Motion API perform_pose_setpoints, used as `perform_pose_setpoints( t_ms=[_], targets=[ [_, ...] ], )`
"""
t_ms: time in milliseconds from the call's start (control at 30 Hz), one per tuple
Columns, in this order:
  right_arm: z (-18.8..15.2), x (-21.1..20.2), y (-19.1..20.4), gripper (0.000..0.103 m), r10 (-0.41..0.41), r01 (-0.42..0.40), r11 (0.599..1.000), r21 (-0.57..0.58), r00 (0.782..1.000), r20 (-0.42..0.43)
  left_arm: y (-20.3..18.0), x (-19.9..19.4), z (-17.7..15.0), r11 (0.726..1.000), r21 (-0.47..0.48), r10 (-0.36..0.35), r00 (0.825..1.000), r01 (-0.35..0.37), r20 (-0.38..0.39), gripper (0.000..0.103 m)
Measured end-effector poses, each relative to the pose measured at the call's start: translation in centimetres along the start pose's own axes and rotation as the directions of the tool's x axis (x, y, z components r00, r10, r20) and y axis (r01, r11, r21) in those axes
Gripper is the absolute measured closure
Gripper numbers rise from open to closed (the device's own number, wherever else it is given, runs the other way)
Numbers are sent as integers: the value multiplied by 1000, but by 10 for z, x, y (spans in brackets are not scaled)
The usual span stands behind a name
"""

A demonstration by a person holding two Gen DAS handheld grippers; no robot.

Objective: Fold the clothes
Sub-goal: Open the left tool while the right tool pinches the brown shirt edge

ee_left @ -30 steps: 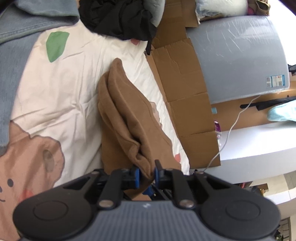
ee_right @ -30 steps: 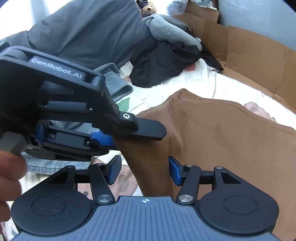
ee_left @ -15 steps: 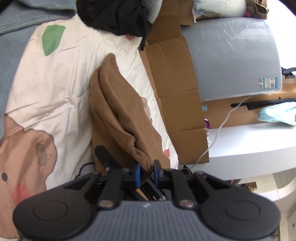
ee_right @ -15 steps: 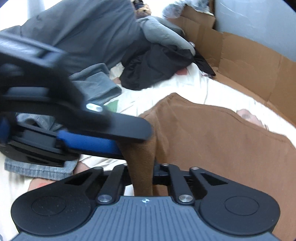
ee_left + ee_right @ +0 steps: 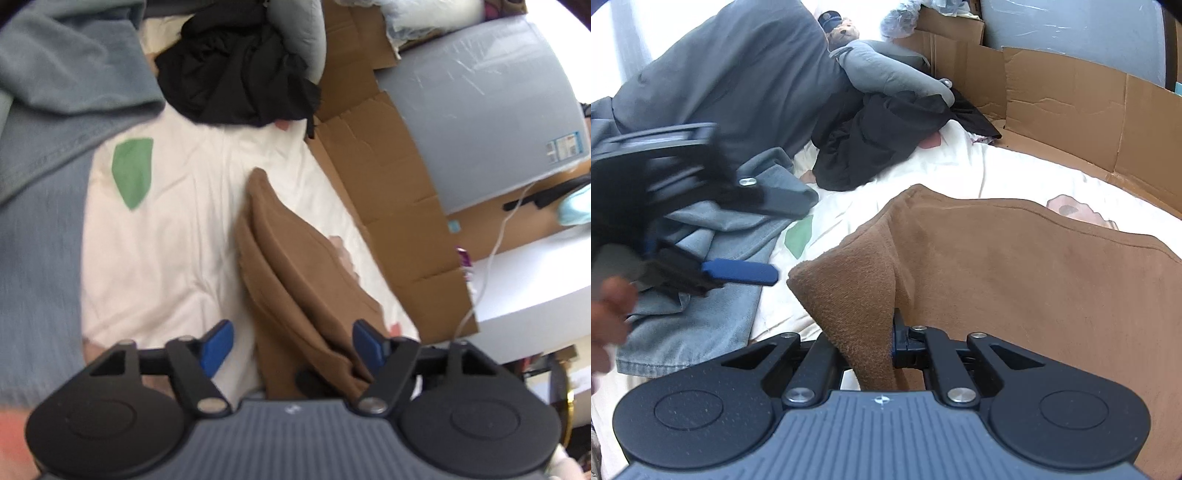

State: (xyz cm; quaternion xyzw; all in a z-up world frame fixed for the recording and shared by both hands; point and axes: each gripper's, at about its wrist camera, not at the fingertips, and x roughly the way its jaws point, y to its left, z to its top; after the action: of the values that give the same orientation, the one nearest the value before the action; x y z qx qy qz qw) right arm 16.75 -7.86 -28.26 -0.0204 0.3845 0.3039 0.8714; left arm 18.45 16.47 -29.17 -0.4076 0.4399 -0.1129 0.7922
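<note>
A: While the left gripper (image 5: 291,343) has its jaws opening, is anything pinched in it?
B: No. Blue pads wide apart, brown garment (image 5: 295,266) runs between them, neither pad presses it.
A: Right gripper (image 5: 866,343)?
B: Clamped tight on a corner of the brown garment, fuzzy side showing.
A: Where's the garment?
B: Folded double on the white bedsheet (image 5: 177,221), near the cardboard (image 5: 388,192), well apart from the black clothes (image 5: 240,74). Jeans (image 5: 701,306) lie left.
</note>
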Motion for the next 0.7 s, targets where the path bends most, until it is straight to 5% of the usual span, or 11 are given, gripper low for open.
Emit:
perform_pose_setpoints(
  t_ms=[700],
  targets=[
    [1,-7,-10,99,22,-23,997,70,1000,12,15,130,90,996,39,90,983,-84,-161,23]
  ],
)
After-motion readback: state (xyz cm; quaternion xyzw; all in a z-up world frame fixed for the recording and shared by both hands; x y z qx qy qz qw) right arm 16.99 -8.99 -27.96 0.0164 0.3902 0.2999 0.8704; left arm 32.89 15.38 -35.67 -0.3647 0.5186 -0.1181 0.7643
